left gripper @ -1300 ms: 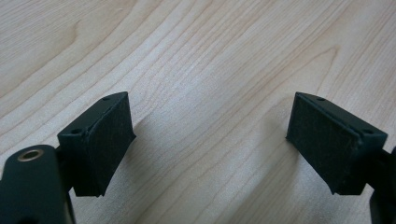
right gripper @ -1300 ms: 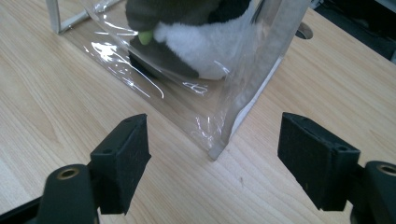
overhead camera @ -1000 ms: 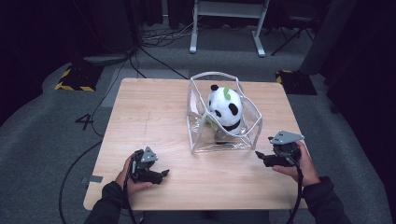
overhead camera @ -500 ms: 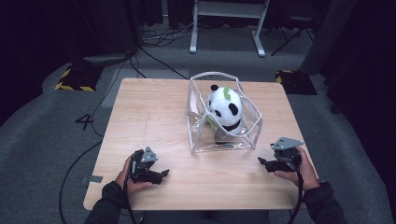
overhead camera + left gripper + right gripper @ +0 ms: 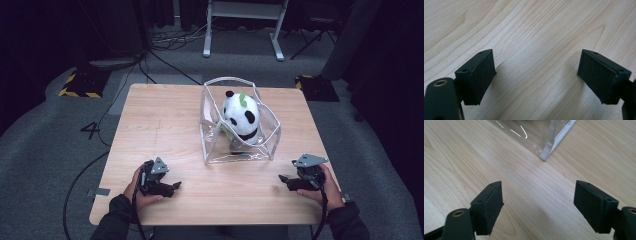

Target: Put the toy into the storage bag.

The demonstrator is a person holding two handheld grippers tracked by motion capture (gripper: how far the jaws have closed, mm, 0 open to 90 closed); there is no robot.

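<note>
A black-and-white panda plush (image 5: 241,117) with a green leaf on its head sits upright inside a clear plastic bag (image 5: 212,145) with white edging, at the middle right of the wooden table (image 5: 165,125). My left gripper (image 5: 175,187) rests low at the front left, open, with bare wood between its jaws (image 5: 536,75). My right gripper (image 5: 284,181) is at the front right, open and empty, pointing toward the bag. In the right gripper view the bag's near corner (image 5: 549,147) lies just beyond the gripper (image 5: 537,205).
The table's front edge runs close under both hands. Bare wood spans the left half and the front strip between the grippers. On the dark floor behind the table there are cables (image 5: 165,55) and a white metal stand (image 5: 242,30).
My right gripper has sunk toward the tabletop and drawn slightly back toward the front edge. The left gripper, the bag and the panda have stayed put.
</note>
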